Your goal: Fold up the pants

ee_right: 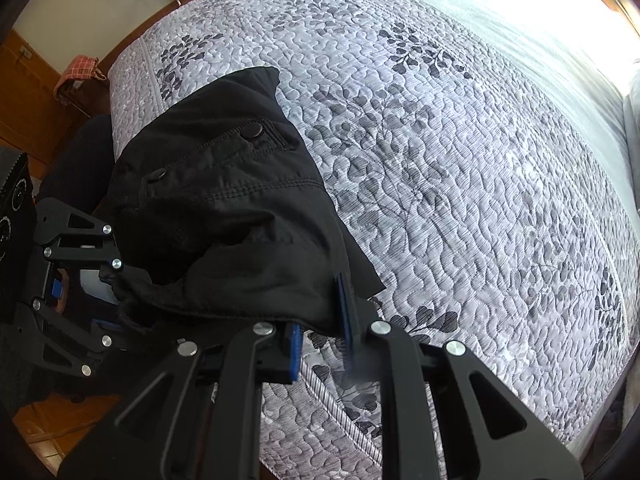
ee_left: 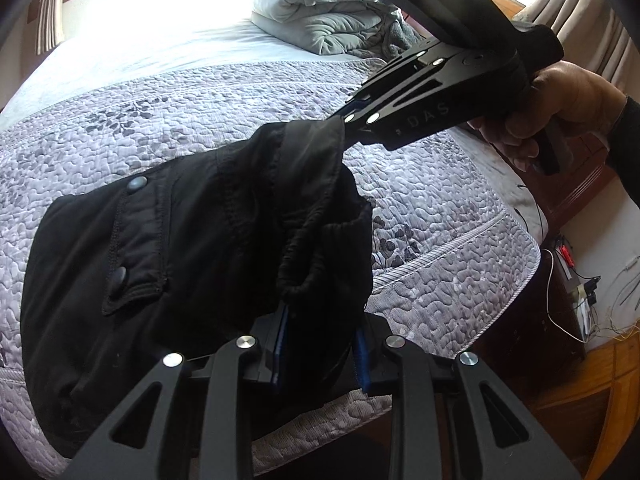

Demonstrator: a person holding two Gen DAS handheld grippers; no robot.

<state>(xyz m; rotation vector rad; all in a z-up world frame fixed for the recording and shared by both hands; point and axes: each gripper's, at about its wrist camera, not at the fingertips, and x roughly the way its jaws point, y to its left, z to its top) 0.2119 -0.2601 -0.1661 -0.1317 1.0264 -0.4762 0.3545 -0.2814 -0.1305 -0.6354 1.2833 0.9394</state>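
The black pants (ee_left: pixel 180 240) hang over the near part of the grey quilted bed (ee_left: pixel 200 104), with a buttoned flap pocket facing up. My left gripper (ee_left: pixel 320 344) is shut on a bunched edge of the pants at the bottom of the left wrist view. My right gripper (ee_left: pixel 346 120) comes in from the upper right and pinches another edge of the same cloth. In the right wrist view the right gripper (ee_right: pixel 322 320) holds the pants (ee_right: pixel 224 200) by their hem, and the left gripper (ee_right: pixel 108 280) grips them at the left.
A folded grey duvet (ee_left: pixel 320 12) lies at the head of the bed. A dark nightstand with cables (ee_left: pixel 560 300) stands beside the bed. A chair with a red checked cloth (ee_right: pixel 80 72) stands past the bed's far corner. The floor is wooden.
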